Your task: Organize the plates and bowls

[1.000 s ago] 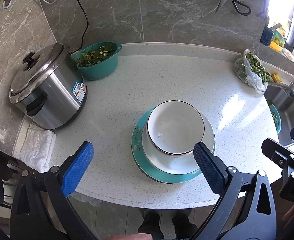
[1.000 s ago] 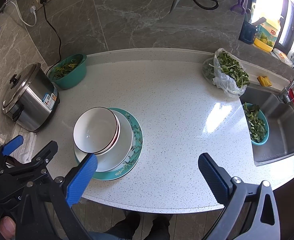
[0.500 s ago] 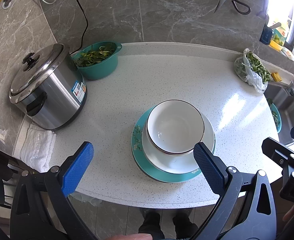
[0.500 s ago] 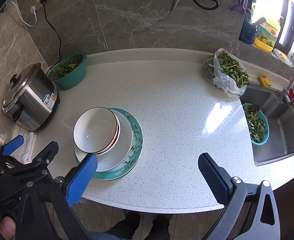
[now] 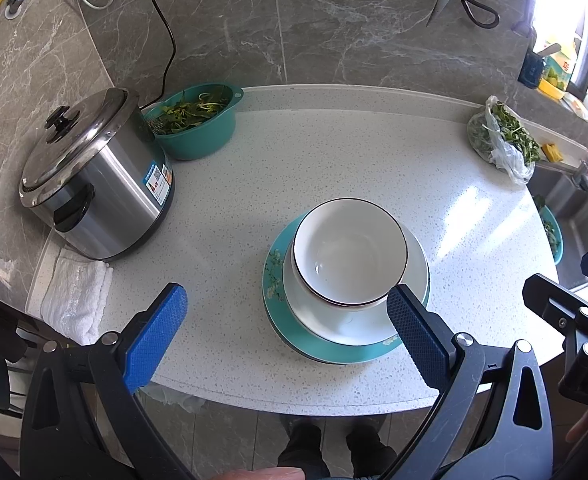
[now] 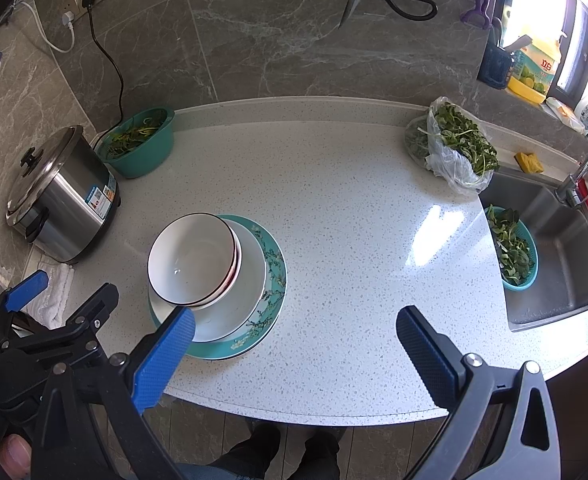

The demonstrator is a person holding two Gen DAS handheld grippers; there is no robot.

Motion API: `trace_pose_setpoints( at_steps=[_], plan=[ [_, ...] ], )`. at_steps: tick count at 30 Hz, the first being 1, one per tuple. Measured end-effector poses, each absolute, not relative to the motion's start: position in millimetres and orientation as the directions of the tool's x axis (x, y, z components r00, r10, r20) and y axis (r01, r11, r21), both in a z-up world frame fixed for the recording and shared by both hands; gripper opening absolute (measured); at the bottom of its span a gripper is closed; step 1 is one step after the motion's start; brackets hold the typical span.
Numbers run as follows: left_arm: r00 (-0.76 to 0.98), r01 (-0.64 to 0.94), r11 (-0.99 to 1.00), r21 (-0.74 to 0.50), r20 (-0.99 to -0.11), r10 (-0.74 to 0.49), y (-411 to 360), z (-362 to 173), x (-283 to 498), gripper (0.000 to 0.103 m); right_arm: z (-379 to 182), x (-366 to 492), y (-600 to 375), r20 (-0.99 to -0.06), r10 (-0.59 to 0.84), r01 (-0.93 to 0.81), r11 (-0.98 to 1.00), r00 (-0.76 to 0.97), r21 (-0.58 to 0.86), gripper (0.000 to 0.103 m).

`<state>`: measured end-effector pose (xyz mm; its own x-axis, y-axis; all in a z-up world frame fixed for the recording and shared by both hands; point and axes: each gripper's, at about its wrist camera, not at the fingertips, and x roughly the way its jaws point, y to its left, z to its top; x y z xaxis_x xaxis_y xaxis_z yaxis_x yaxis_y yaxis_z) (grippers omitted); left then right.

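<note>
White speckled bench (image 6: 353, 208) backed by grey marble wall, sink (image 6: 565, 248) at right; bowl stack (image 6: 192, 258) seen nested on plates (image 6: 270, 276) near front edge, L gripper (image 5: 286, 324) & R gripper (image 6: 294, 344) both held wide open, empty.

Speckled counter (image 6: 333, 208): teal plate (image 6: 272, 268), cooker (image 6: 60, 200)

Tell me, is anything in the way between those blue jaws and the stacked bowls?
Nothing visible is. The left gripper hangs open just in front of the bowls, which sit on plates near the counter's front edge. The right gripper is open too, with only bare counter beside the stack.
</note>
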<state>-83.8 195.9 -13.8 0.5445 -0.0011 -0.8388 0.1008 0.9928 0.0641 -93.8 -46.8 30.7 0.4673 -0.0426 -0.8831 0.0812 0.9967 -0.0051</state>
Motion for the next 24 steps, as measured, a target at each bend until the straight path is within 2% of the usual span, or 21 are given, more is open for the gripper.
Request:
trace_pose_setpoints(
  at_steps=[24],
  plan=[
    [0.548, 0.098, 0.993, 0.069, -0.837, 0.004, 199.2, -13.2, -90.1, 0.102, 30.8, -96.2, -44.2, -0.883, -0.044, 0.084, 0.996, 0.467, -0.005, 0.103]
  ],
)
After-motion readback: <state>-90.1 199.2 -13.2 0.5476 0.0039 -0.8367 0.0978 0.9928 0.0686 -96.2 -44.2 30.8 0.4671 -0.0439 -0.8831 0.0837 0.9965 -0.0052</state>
